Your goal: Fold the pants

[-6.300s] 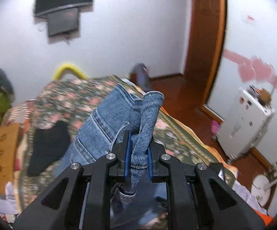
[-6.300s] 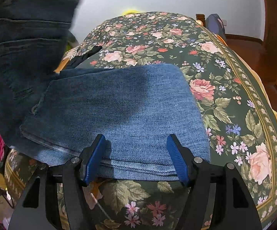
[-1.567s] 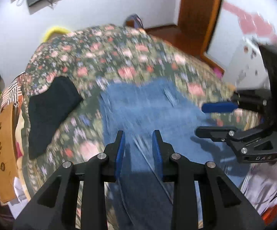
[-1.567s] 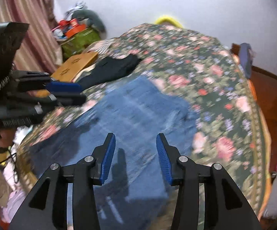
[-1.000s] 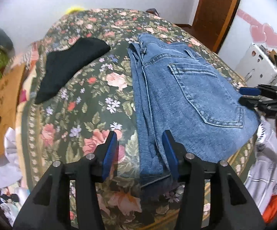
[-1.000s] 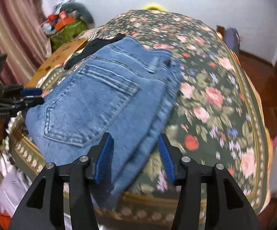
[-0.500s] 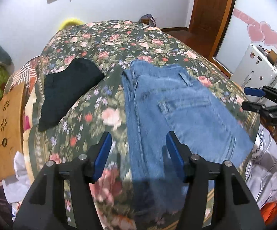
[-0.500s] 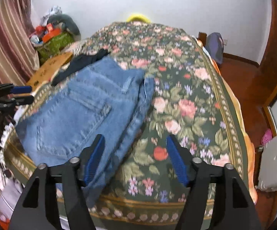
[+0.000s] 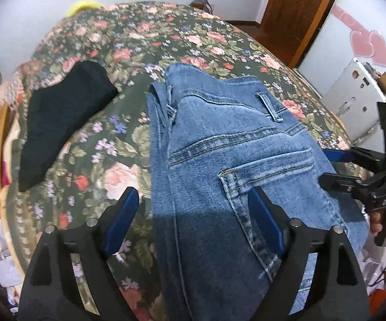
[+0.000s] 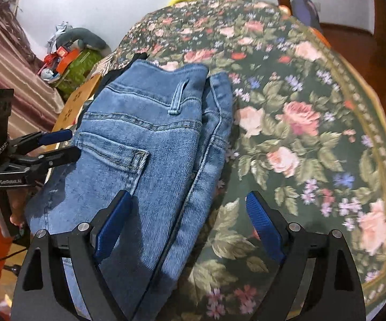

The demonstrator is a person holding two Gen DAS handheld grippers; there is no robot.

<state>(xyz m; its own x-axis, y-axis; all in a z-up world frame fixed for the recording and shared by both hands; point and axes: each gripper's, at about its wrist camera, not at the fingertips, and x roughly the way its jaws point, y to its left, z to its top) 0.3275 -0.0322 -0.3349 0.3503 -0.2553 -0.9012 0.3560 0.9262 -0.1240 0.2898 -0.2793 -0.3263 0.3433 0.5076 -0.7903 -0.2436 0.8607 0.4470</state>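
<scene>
The blue jeans point(image 9: 227, 160) lie folded on the floral bedspread point(image 9: 144, 34), back pocket and waistband up. They also show in the right wrist view point(image 10: 144, 144). My left gripper point(image 9: 193, 211) is open and empty, hovering over the near end of the jeans. My right gripper point(image 10: 187, 211) is open and empty, over the jeans' right edge. Each gripper shows in the other's view: the right one point(image 9: 334, 167) at the jeans' far right edge, the left one point(image 10: 64, 144) at their left edge, both with jaws apart.
A folded black garment point(image 9: 61, 112) lies on the bed left of the jeans. A white appliance point(image 9: 353, 101) and a wooden door point(image 9: 297, 8) stand right of the bed. Clutter point(image 10: 67, 61) and a curtain point(image 10: 8, 67) stand by the bed's left side.
Both grippers have moved in lower and closer over the folded jeans, their jaws a little wider. The jeans lie as they did half a second ago.
</scene>
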